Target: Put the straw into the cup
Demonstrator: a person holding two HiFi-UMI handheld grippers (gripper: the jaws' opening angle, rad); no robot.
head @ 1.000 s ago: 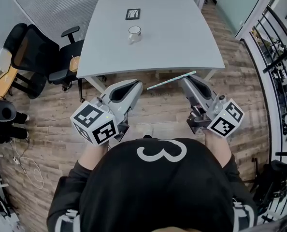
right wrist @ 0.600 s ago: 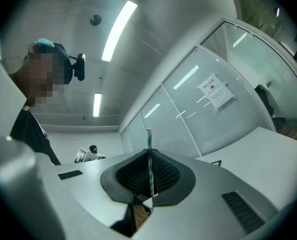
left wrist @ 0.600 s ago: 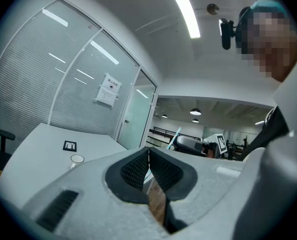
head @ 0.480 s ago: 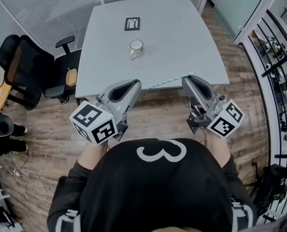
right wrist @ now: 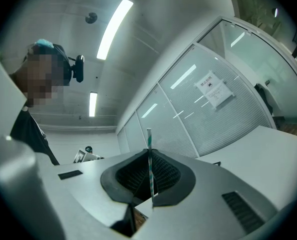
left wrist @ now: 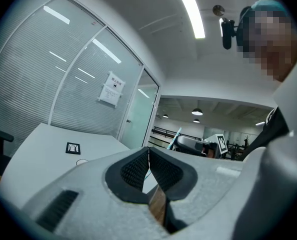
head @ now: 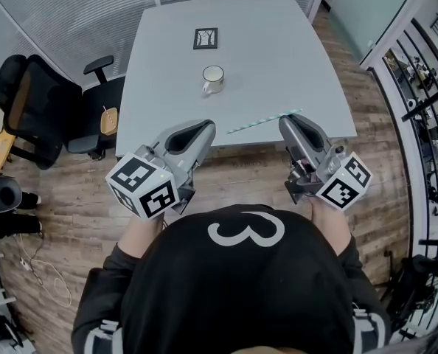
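Right claw [head: 285, 120] grips the striped straw [head: 257, 123] at 1 end, left claw [head: 206, 126] closed on nothing, white mug [head: 213, 79] well ahead on table [head: 278, 43]: tilt straw upright, lower it over the mug's mouth.

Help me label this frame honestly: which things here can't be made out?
- Cup contents: too small in the head view; in the left gripper view the left gripper hides all but part of its rim.
- Straw held end: head view, covered by the right gripper.
- Wall notice print: right gripper view, too small.
- Black card pattern: head view, too small.
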